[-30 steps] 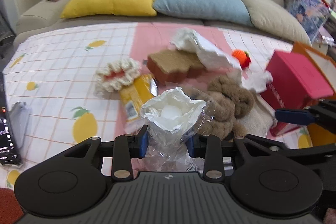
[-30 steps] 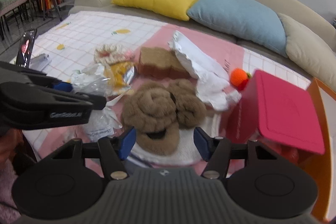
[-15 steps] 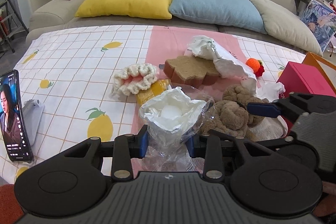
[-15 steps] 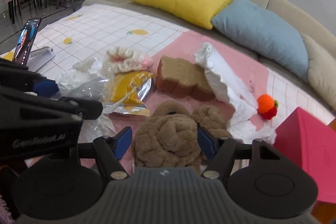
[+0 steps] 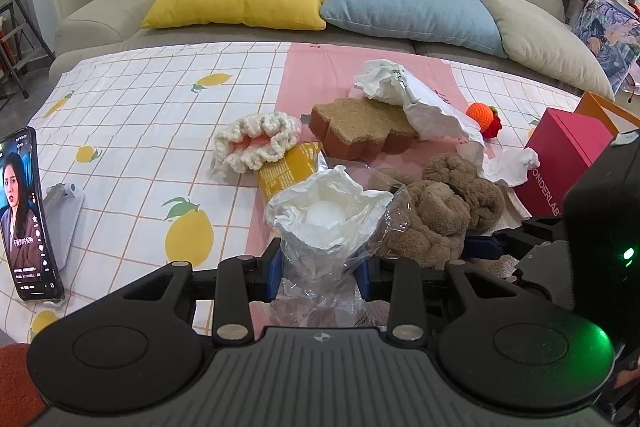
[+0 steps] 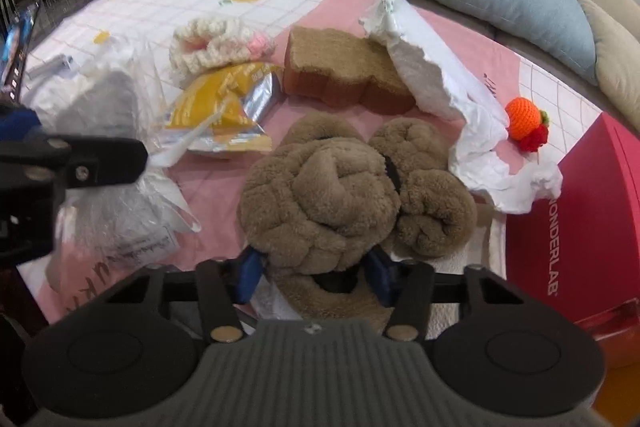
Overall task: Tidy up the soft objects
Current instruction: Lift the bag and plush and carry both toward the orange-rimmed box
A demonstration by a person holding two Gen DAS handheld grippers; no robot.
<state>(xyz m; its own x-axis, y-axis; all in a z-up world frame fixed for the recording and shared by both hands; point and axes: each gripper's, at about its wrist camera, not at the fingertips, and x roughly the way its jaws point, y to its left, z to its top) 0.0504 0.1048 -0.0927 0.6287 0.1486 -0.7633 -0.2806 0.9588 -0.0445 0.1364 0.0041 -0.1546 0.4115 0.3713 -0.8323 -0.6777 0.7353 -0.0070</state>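
left wrist view
- left gripper: clenched on clear plastic bag, bag upright with its mouth open, white ball inside
- brown plush: just right of bag, on the table, touching the bag's film
- right gripper: at plush's near right side, nearer to it than the left

right wrist view
- right gripper: jaws closing, plush between them, pads at its near lower flanks; full squeeze cannot be told
- plush axis: widest left-right, across the jaws
- bag: left of plush, blurred
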